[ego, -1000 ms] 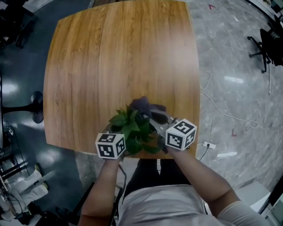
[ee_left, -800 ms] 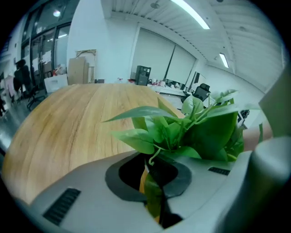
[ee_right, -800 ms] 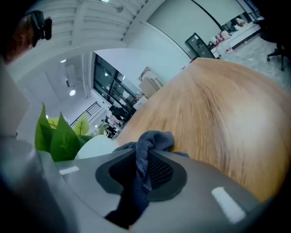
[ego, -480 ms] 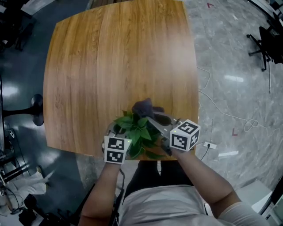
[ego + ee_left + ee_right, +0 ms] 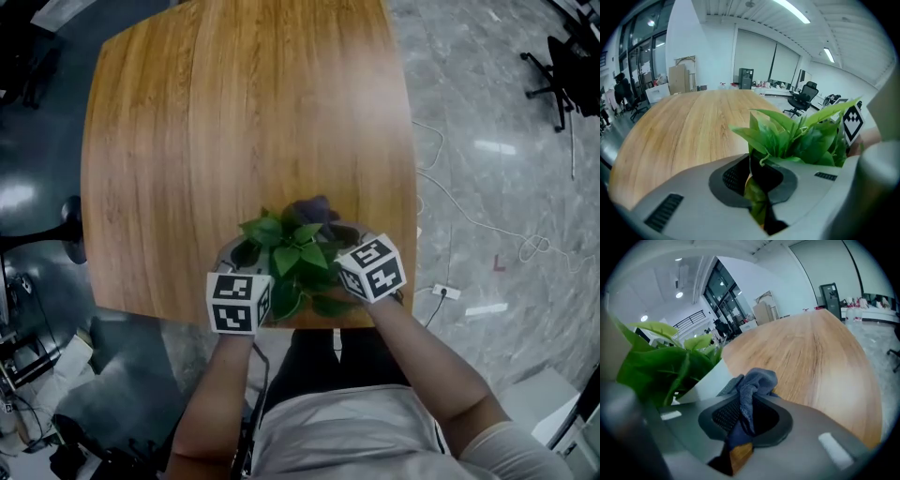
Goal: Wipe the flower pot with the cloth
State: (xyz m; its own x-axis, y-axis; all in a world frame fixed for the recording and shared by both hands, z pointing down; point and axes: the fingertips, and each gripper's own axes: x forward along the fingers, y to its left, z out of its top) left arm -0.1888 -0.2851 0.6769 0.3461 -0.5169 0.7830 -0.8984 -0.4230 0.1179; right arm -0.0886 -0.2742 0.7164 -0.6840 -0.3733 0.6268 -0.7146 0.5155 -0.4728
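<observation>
**Both hand-held grippers clamped: left on the plant, right on the cloth, at the pot**

- Left hand-held gripper (image 5: 759,180): jaws almost together, clenched on the plant (image 5: 797,136) low down. A green leaf is pinched between the pads. A dark edge sits in the same gap; can't tell if that's the pot rim.
- Right hand-held gripper (image 5: 743,416): jaws closed, grasping the cloth (image 5: 757,378). It's blue-grey, bunched, with a fold sticking out past the jaw tips.
- Flower pot (image 5: 707,380): white wall shows just left of the cloth bunch in the right gripper view. The cloth sits right at the wall; actual contact can't be confirmed from that angle.
- Pot position: on the worktop (image 5: 244,122), close to the near edge and right of centre, directly in front of the person. From the head view the leaves cover almost all of it.
- The grippers flank the plant: left marker cube (image 5: 237,302) on the near left, right marker cube (image 5: 372,269) on the near right. The cloth pokes out on the far side of the foliage.
- Obstruction: leaves spread over both sets of jaws and block the head view of both grips and the pot wall.
- Surroundings: an office chair (image 5: 802,96) stands beyond the far end, and a cable (image 5: 459,234) runs along the floor right of the worktop to a socket block (image 5: 441,292).
</observation>
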